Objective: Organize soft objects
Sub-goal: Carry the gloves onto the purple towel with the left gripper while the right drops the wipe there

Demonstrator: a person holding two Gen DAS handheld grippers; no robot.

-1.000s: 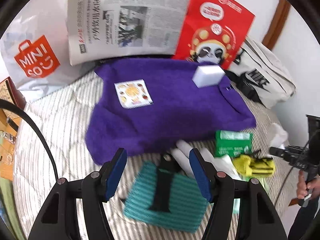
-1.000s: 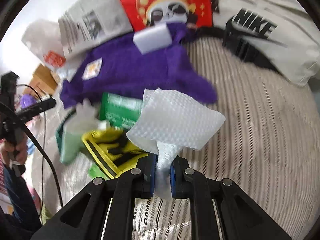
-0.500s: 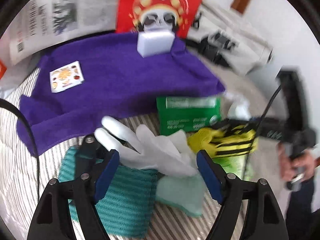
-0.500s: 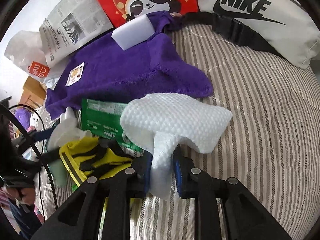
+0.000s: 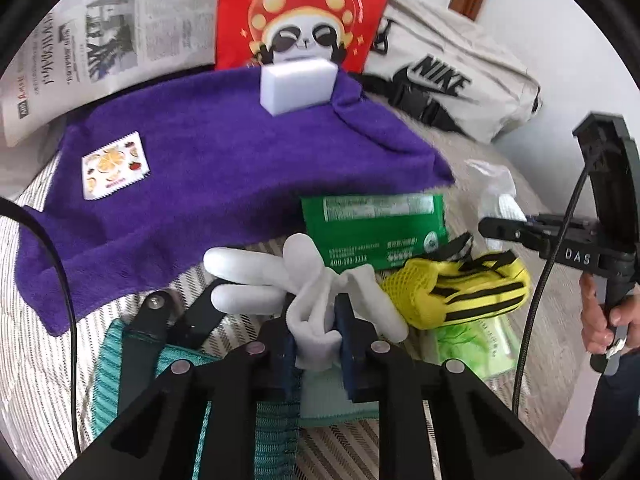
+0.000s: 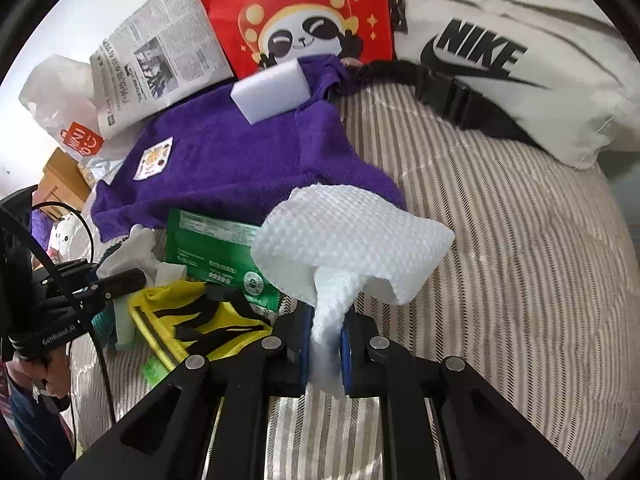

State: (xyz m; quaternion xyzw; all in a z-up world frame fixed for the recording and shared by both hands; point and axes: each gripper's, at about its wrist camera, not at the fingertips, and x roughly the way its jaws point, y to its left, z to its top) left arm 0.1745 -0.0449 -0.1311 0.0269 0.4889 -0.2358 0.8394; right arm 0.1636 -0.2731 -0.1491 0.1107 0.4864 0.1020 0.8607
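Two tongs (image 5: 316, 344) (image 6: 325, 344), white glove (image 5: 304, 280), waffle cloth (image 6: 352, 236)

Left hand-held gripper (image 5: 316, 344): fingers closed to a narrow gap, clamping a white glove (image 5: 304, 280) between the blue pads. Right hand-held gripper (image 6: 325, 354): fingers likewise drawn close, pinching a white cloth (image 6: 352, 232) that fans out above the tips. In the left wrist view, a hand (image 5: 604, 312) grips the right unit's handle.
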